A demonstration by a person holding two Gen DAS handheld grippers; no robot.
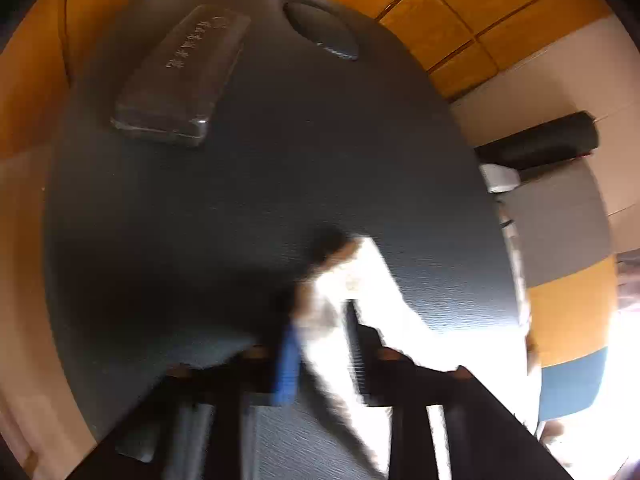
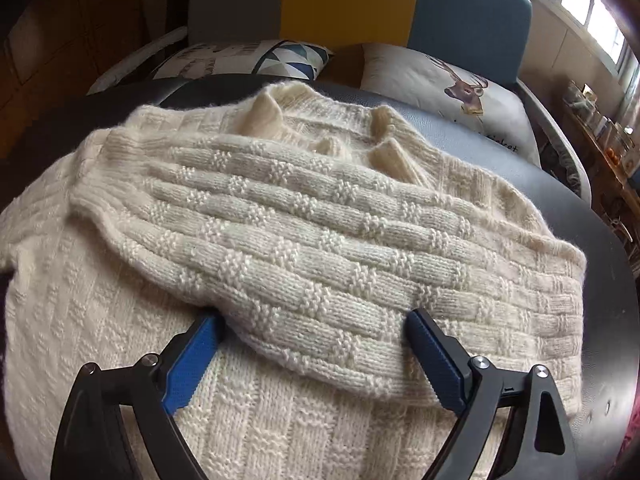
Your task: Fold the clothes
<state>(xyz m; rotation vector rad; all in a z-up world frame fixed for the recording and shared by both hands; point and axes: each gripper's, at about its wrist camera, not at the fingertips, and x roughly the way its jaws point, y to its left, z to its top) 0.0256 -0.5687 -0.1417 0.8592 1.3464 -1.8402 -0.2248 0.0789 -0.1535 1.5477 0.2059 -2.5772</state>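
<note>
A cream knitted sweater [image 2: 280, 248] lies spread over the dark round table [image 2: 604, 304], collar at the far side, with one sleeve folded across its chest. My right gripper [image 2: 316, 360] stands open just above it, and its blue pads [image 2: 192, 364] straddle the wide end of that sleeve without pressing it. The left wrist view is blurred. In it my left gripper [image 1: 320, 344] is shut on a white strip of the sweater [image 1: 352, 280], which runs out over the table [image 1: 240, 184].
On the far part of the table lie a dark rectangular case [image 1: 180, 76] and a dark oval object [image 1: 320, 32]. Behind the table stand a bench with a geometric cushion [image 2: 248, 58] and a deer cushion [image 2: 452, 88]. A cluttered shelf [image 2: 600, 120] is at the right.
</note>
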